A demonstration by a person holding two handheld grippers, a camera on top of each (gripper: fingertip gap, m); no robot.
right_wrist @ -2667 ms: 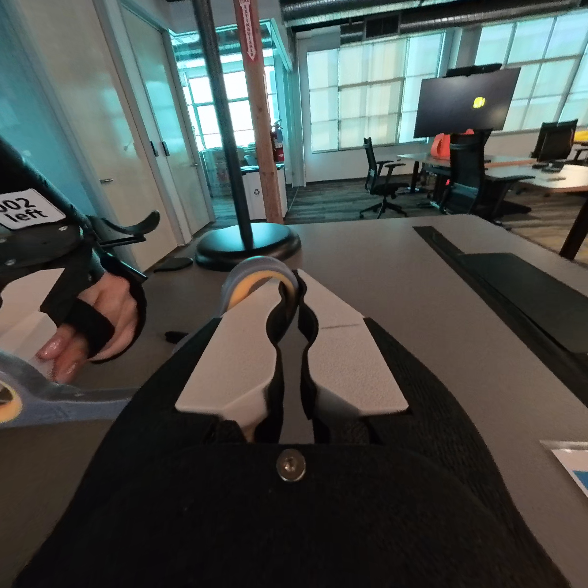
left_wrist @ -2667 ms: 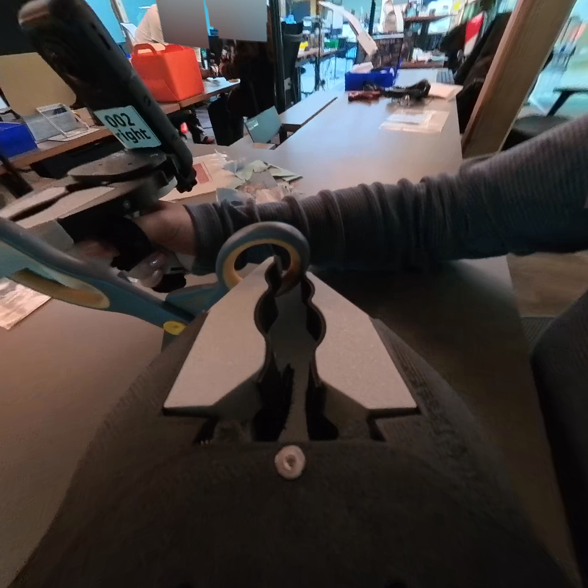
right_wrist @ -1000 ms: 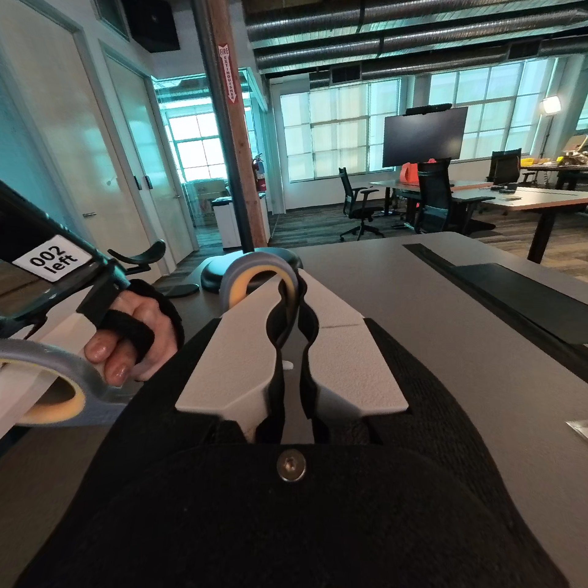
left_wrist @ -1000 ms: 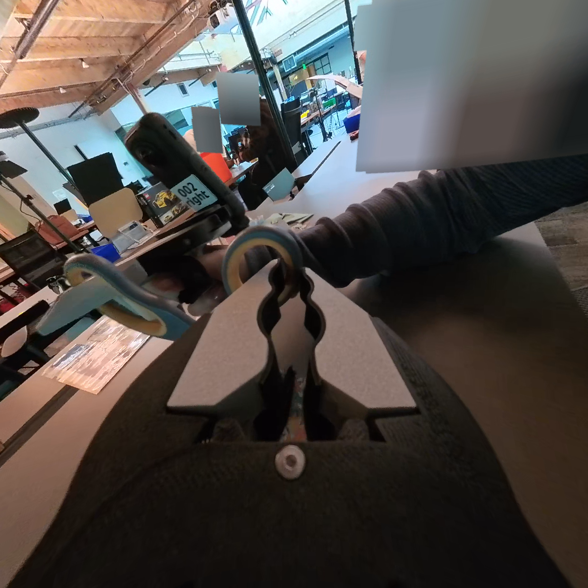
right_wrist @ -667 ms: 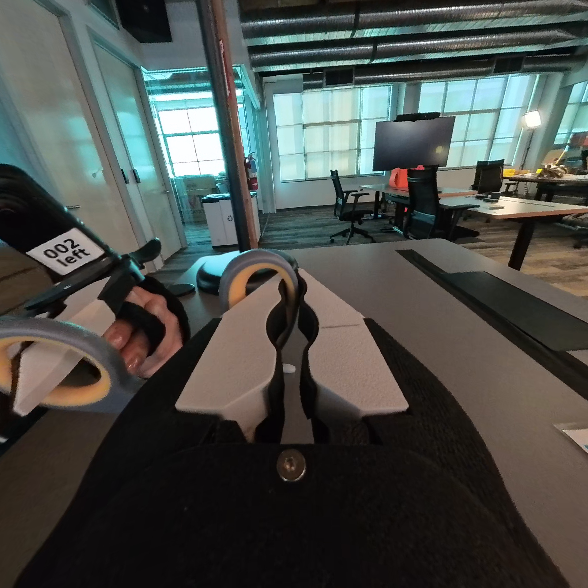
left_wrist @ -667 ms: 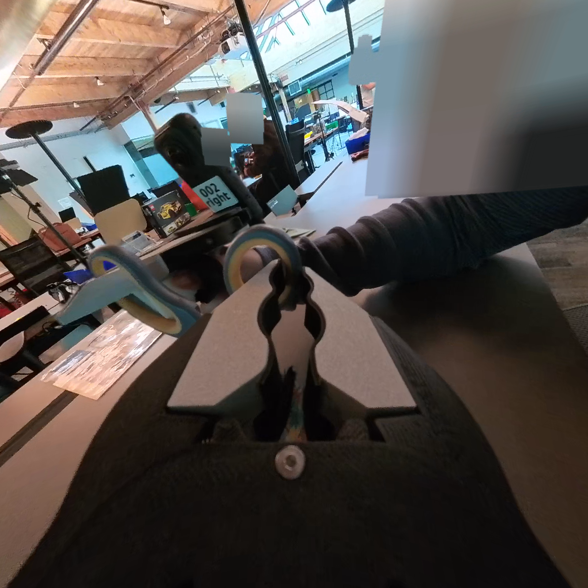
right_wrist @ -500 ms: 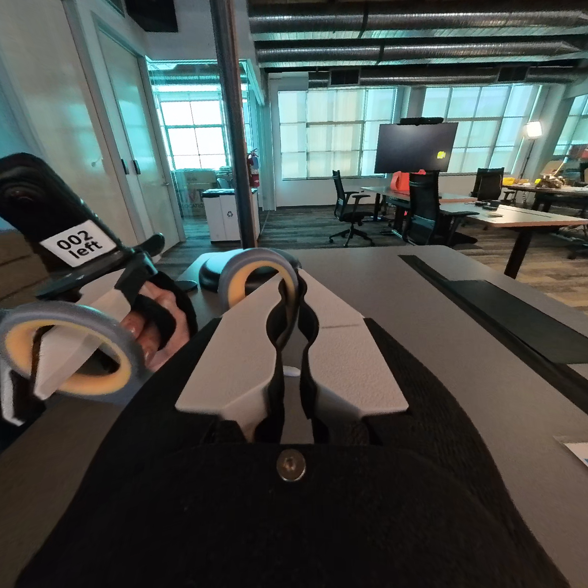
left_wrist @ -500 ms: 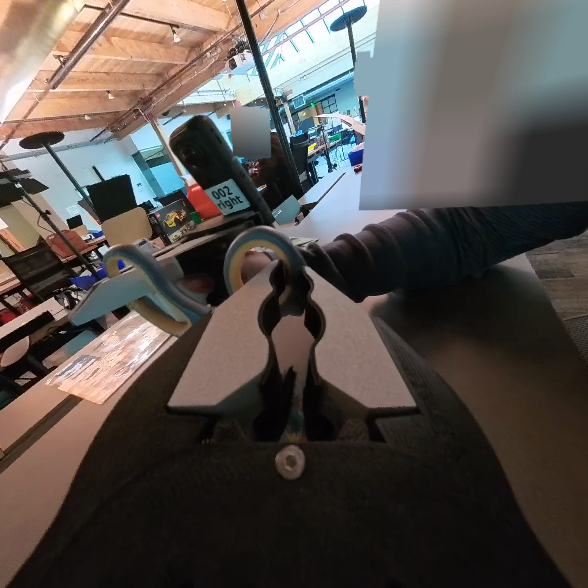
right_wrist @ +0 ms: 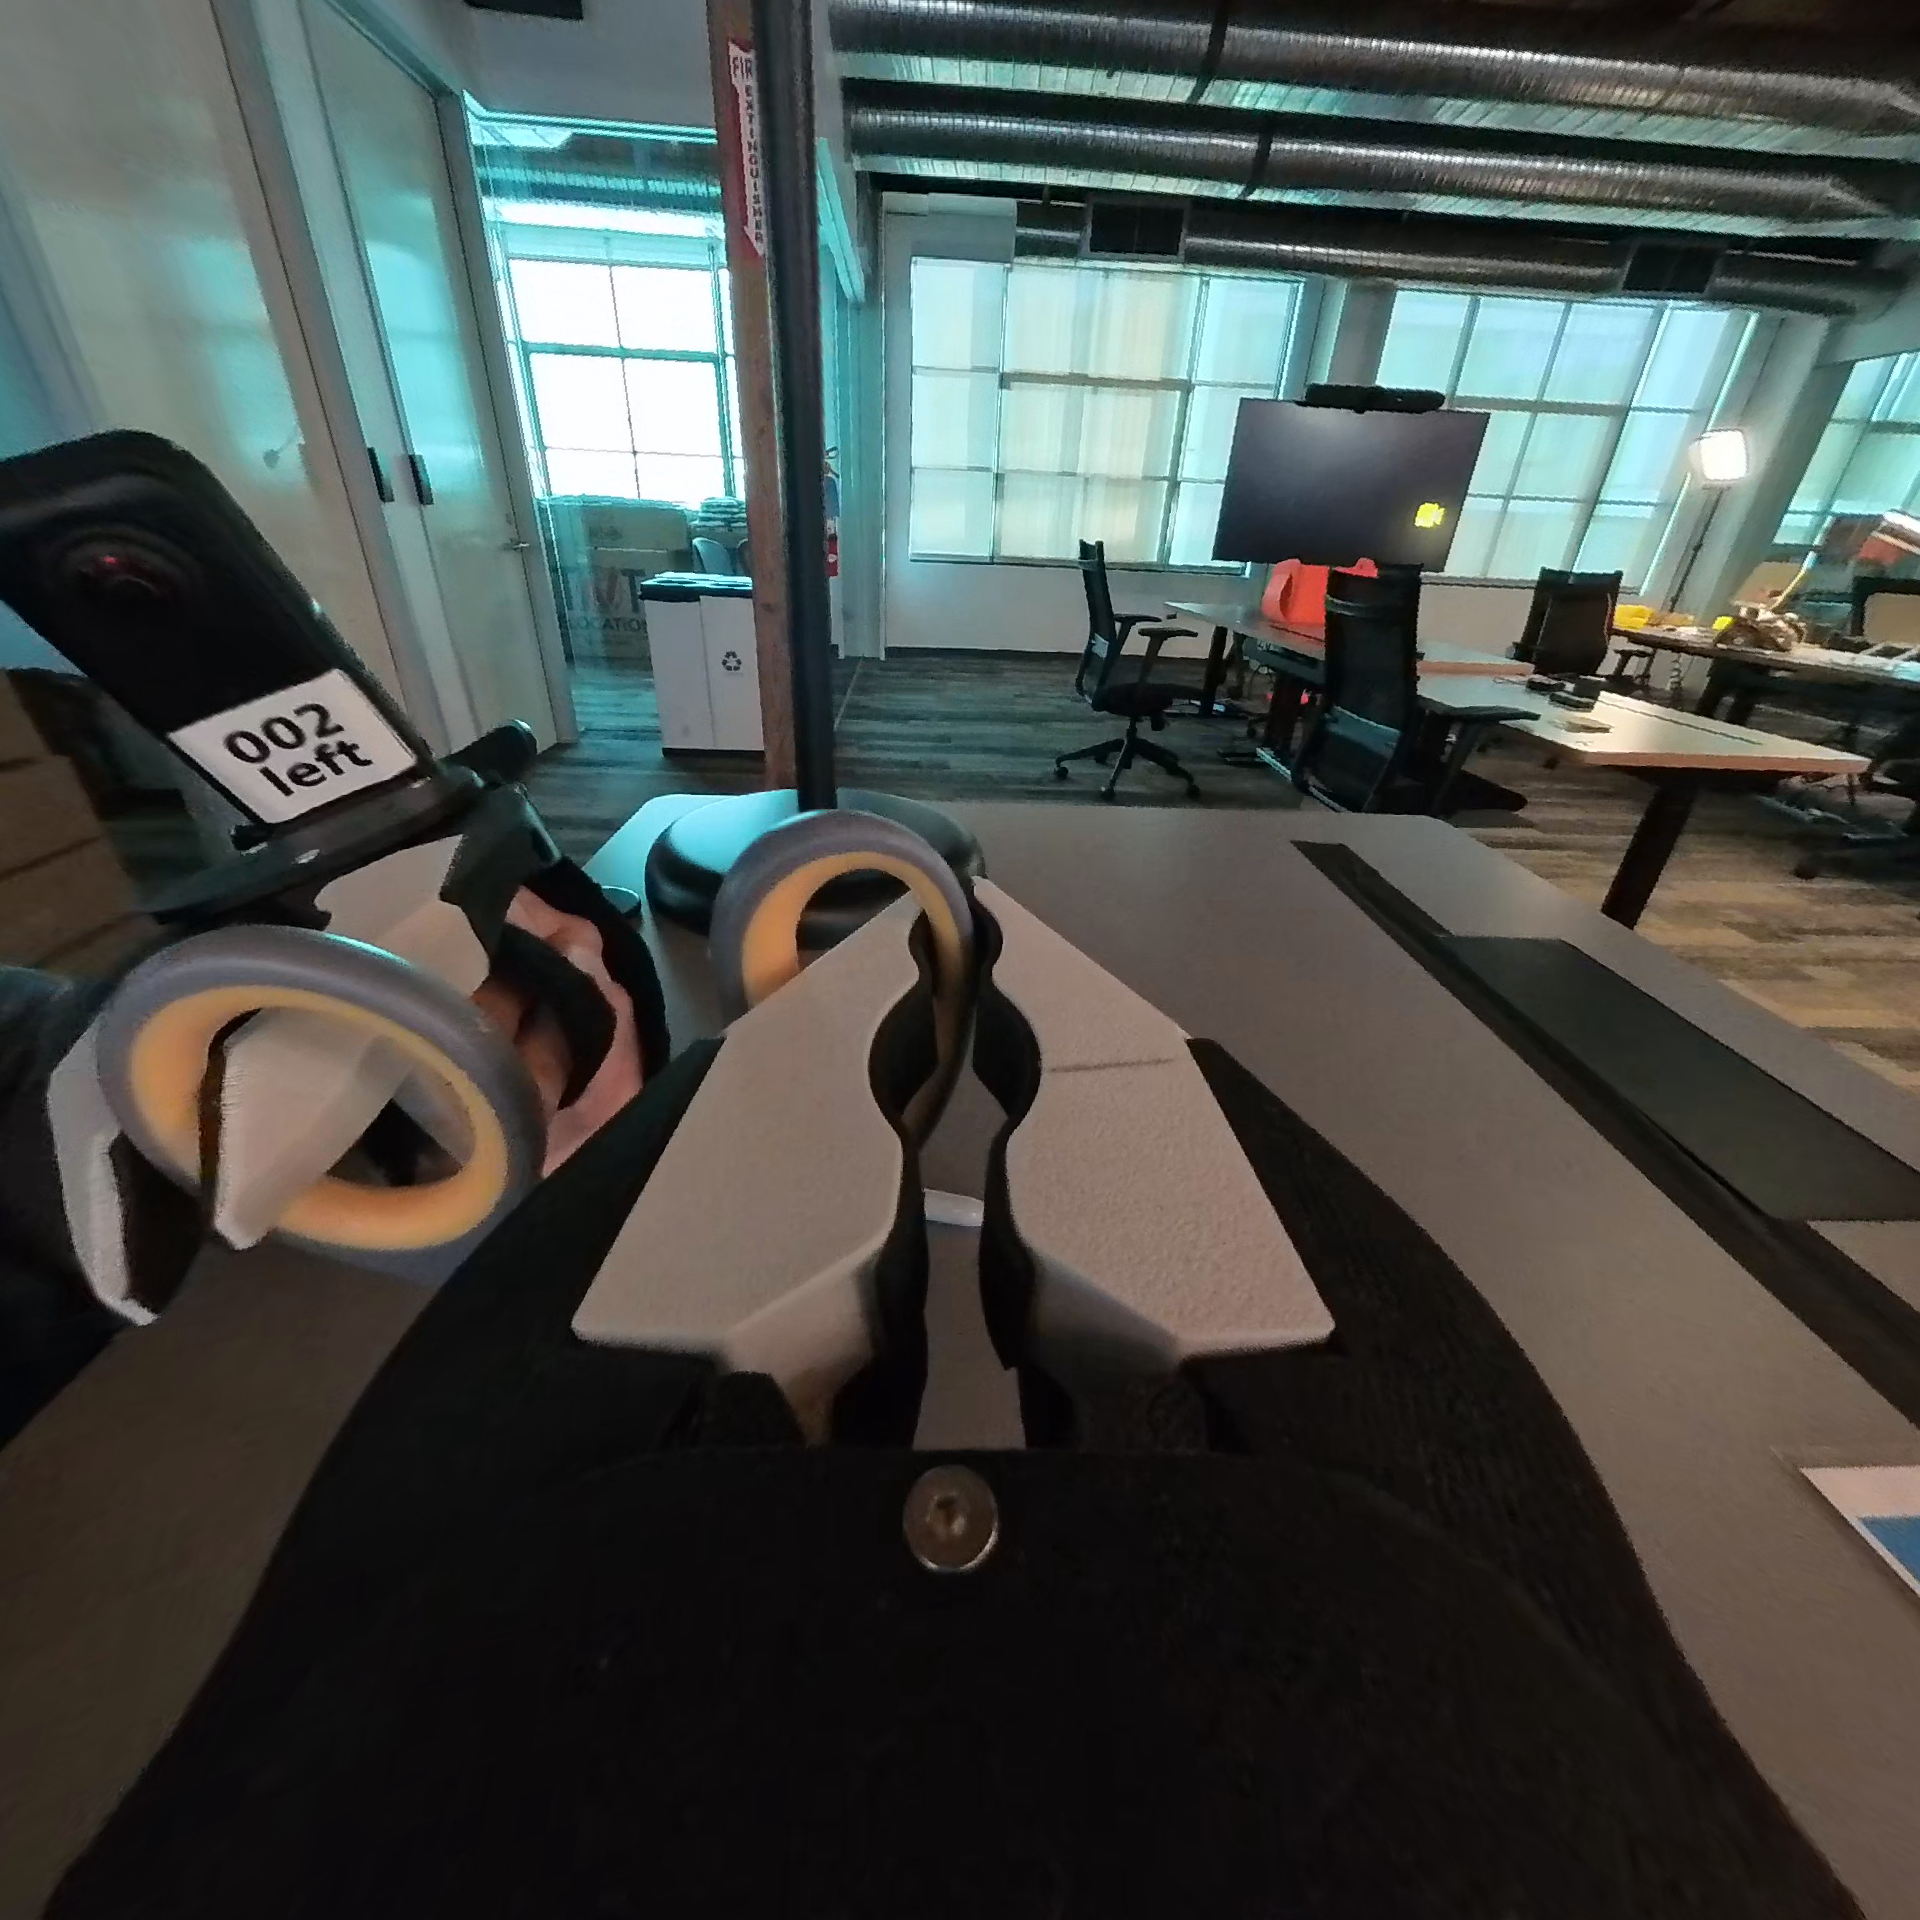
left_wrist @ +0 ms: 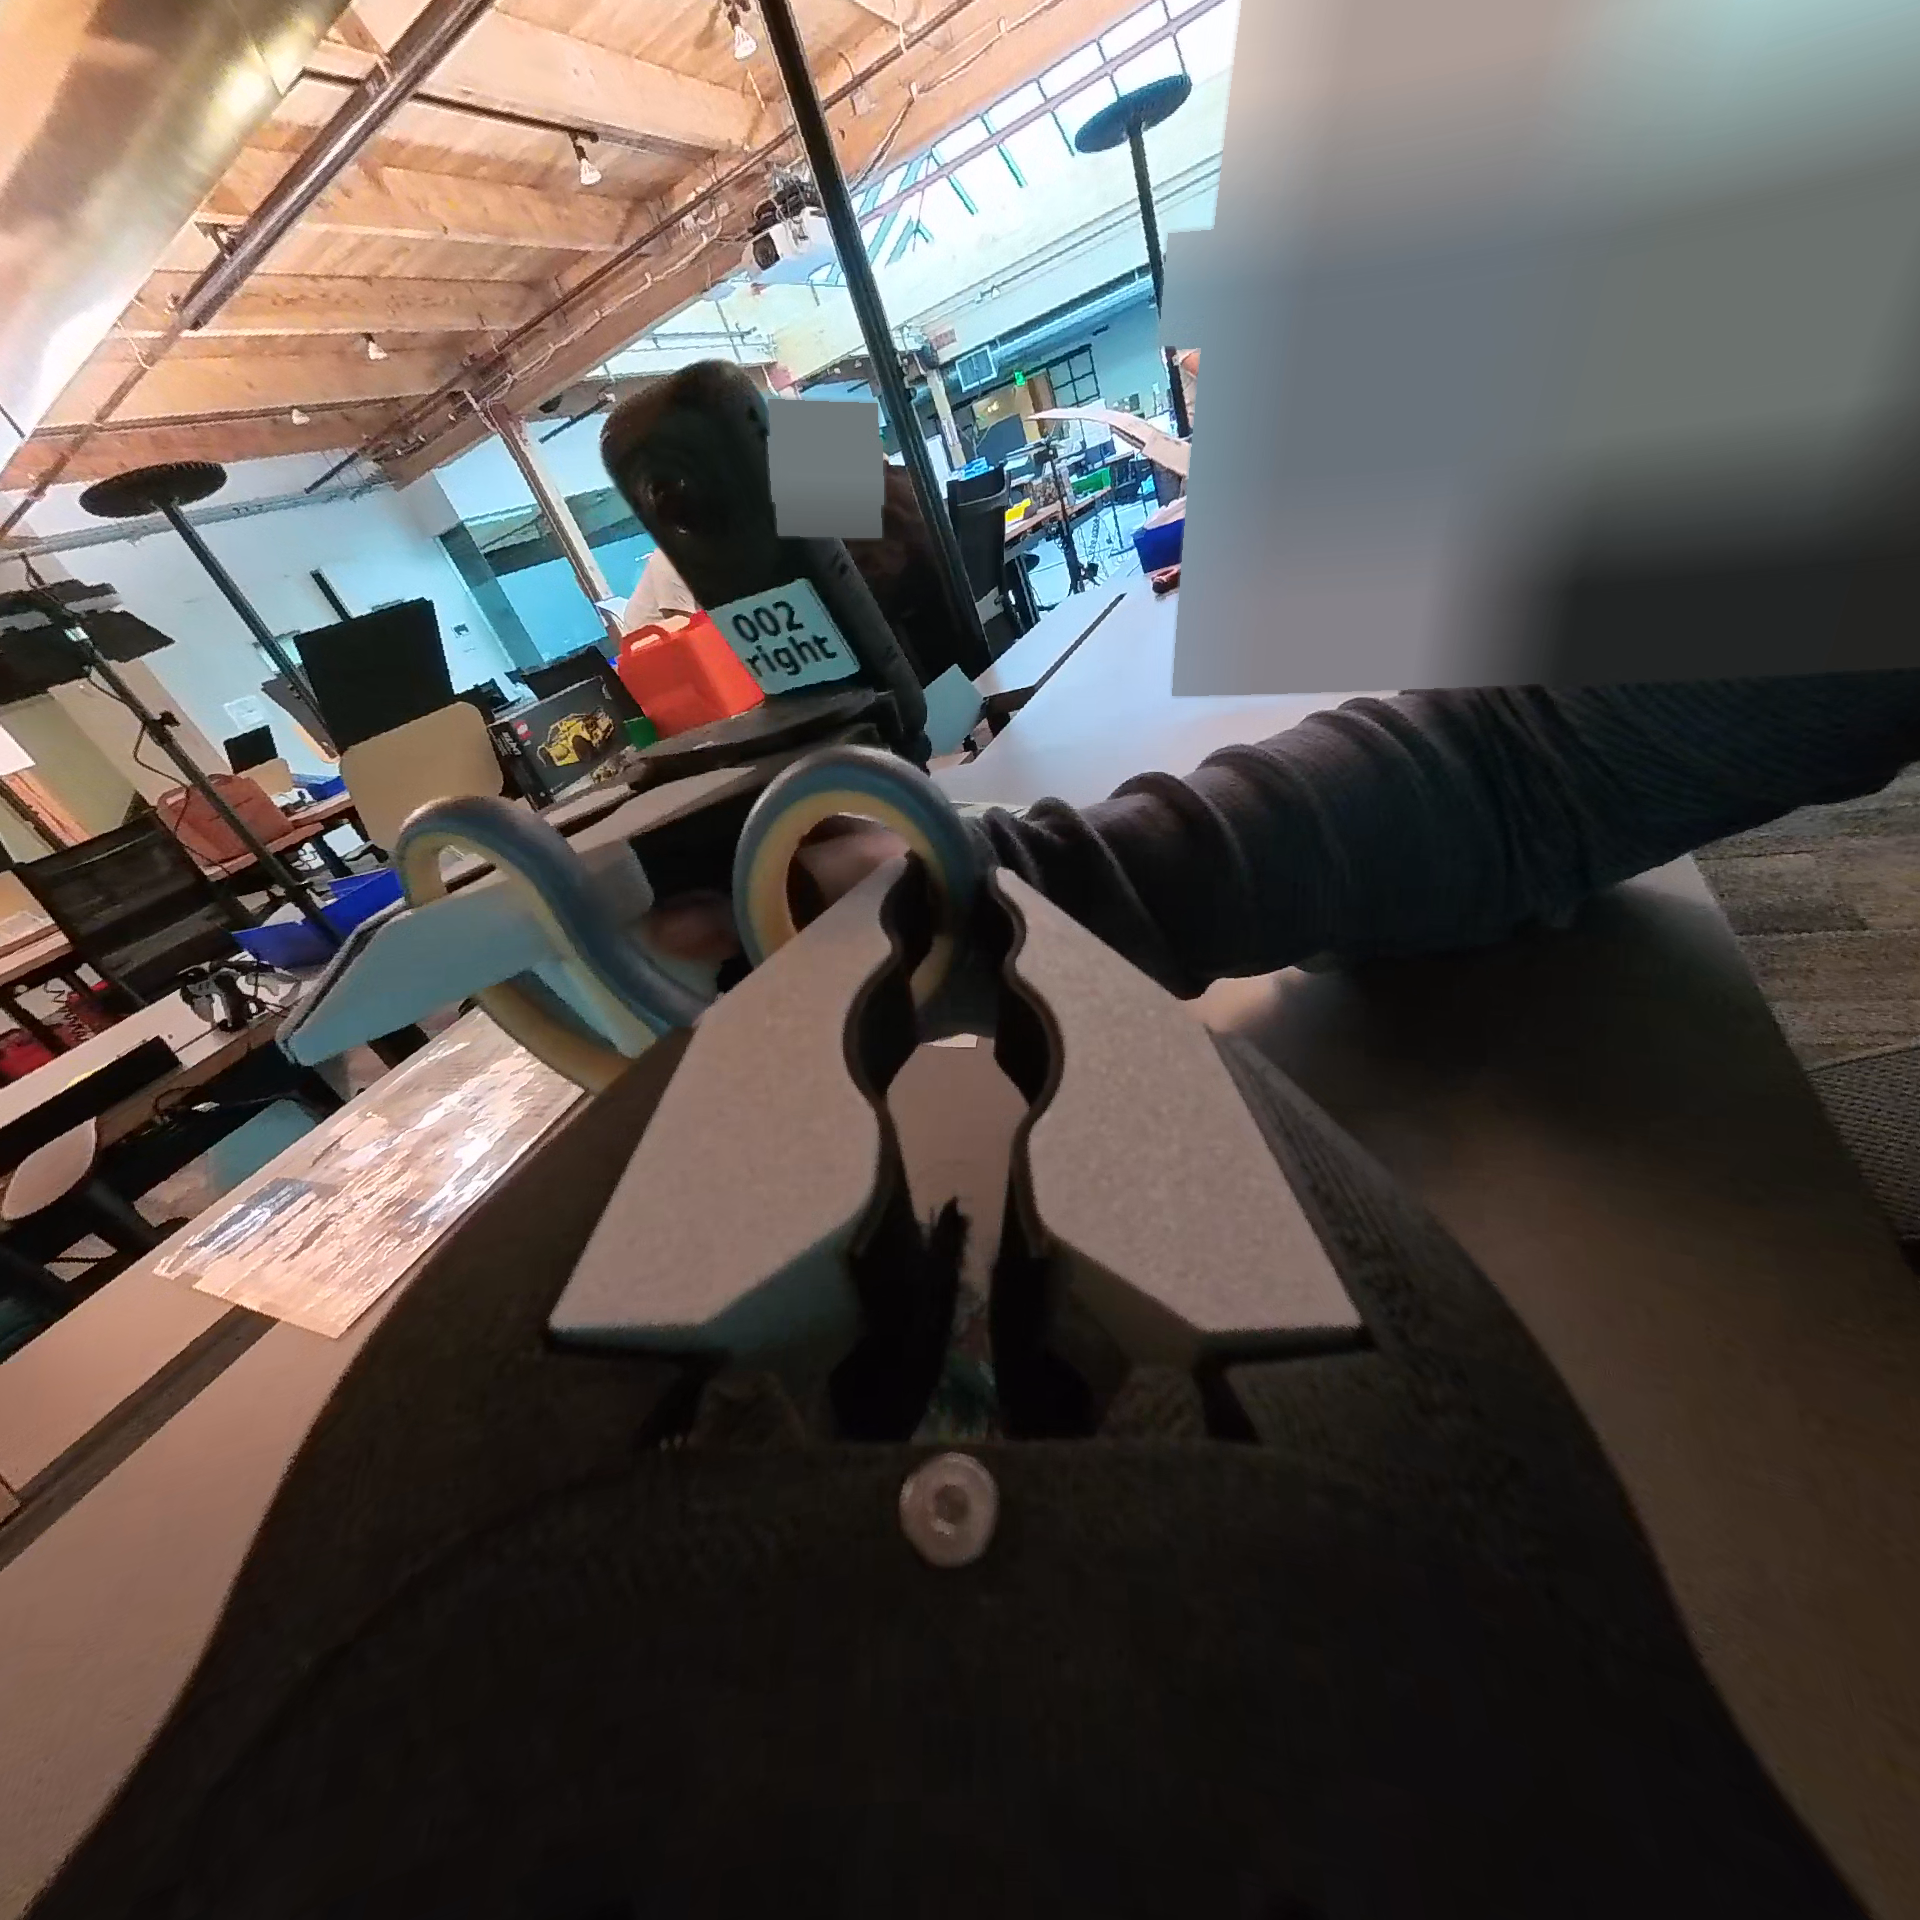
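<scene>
Each gripper, left (left_wrist: 951, 914) and right (right_wrist: 961, 920), has its jaws closed on one handle loop of the scissors (left_wrist: 831, 883), held above the bench (right_wrist: 1299, 987). The thin loops could twist or slip out if the grippers pull unevenly.

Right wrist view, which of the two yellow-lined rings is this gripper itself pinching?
The centre ring, rim between the right gripper's fingers; the lower-left ring sits on the left gripper.
</scene>
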